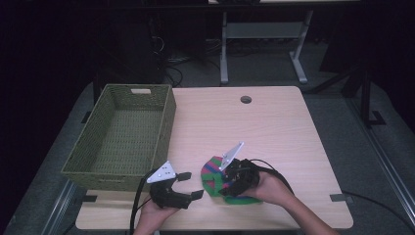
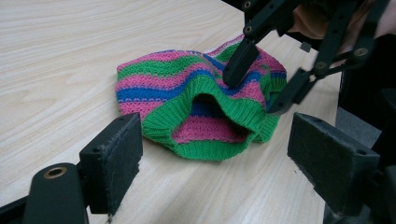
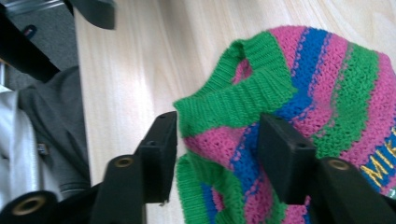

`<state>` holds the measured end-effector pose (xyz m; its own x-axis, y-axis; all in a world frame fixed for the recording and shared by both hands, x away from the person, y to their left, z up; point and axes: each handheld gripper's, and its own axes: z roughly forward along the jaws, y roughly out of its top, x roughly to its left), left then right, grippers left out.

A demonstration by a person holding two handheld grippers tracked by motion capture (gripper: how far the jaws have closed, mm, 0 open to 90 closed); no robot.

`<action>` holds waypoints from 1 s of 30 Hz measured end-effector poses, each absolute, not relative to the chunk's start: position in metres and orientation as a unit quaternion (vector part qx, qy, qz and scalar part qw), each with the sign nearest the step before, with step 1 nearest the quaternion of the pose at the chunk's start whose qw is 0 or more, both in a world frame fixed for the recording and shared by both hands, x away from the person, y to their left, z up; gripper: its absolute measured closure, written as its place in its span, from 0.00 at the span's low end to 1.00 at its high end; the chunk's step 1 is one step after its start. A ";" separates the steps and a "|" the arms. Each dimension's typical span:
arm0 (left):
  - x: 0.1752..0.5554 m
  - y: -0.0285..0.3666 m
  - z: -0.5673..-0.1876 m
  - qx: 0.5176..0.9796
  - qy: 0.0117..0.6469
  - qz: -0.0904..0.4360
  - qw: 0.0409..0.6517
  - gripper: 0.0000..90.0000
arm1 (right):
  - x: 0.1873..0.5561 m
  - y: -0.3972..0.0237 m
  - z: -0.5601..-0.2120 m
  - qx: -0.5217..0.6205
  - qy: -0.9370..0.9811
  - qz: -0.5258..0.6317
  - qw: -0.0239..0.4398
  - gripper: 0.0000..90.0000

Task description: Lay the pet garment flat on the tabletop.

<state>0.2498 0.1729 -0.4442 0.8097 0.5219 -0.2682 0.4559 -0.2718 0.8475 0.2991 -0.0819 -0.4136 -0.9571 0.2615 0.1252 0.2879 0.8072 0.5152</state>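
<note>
While the person's left hand (image 1: 155, 208) rests near the front edge of the wooden surface (image 1: 274, 122), the left claw (image 1: 190, 185) it carries lies low with its two black jaws spread wide and nothing between them. From the left gripper view, those padded jaws frame a knitted hat (image 2: 187, 100) striped in green, pink and blue, lying on the wood just ahead of them with its green ribbed opening gaping toward the camera.

Over on the other side, the right claw (image 1: 226, 172) comes in from the person's right hand (image 1: 274, 188) and sits right on top of the hat (image 1: 211, 176), which lies on the surface toward the front, just right of the middle. Its jaws stand about halfway apart and straddle the hat's ribbed green brim and the striped knit behind it: in the right gripper view one jaw is outside the brim, beside the bare wood, and the other presses down on the pink and blue stripes. I cannot tell whether the pads truly pinch the fabric yet. Some yellow lettering (image 3: 380, 165) shows on a blue stripe at the edge of that view.

To the left stands a green woven basket (image 1: 169, 115), well apart from the hat and near the left claw.
</note>
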 end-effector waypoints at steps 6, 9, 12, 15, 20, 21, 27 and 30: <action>0.249 0.172 -0.444 0.798 0.306 0.033 0.518 0.20 | 0.302 -0.084 -0.422 -0.150 -0.952 -0.267 0.021 0.74; 0.250 0.172 -0.445 0.796 0.307 0.032 0.520 0.20 | 0.304 -0.087 -0.422 -0.150 -0.952 -0.266 0.019 0.83; 0.250 0.172 -0.444 0.797 0.307 0.031 0.519 0.20 | 0.304 -0.091 -0.418 -0.154 -0.949 -0.273 0.021 0.89; 0.250 0.172 -0.444 0.797 0.306 0.031 0.519 0.20 | 0.304 -0.095 -0.414 -0.158 -0.946 -0.283 0.020 0.92; 0.250 0.171 -0.444 0.799 0.305 0.030 0.517 0.20 | 0.306 -0.103 -0.408 -0.163 -0.942 -0.293 0.019 0.93; 0.250 0.171 -0.444 0.798 0.305 0.030 0.518 0.20 | 0.306 -0.105 -0.407 -0.165 -0.941 -0.295 0.019 0.93; 0.250 0.171 -0.444 0.797 0.306 0.029 0.520 0.20 | 0.308 -0.115 -0.397 -0.173 -0.934 -0.312 0.018 0.94; 0.249 0.172 -0.443 0.796 0.304 0.031 0.522 0.20 | 0.309 -0.120 -0.392 -0.178 -0.930 -0.322 0.017 0.94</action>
<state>0.2493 0.1715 -0.4431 0.8127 0.5167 -0.2693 0.4529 -0.2694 0.8499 0.3089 -0.1201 -0.3922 -0.9359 0.3206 0.1460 0.3423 0.7295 0.5921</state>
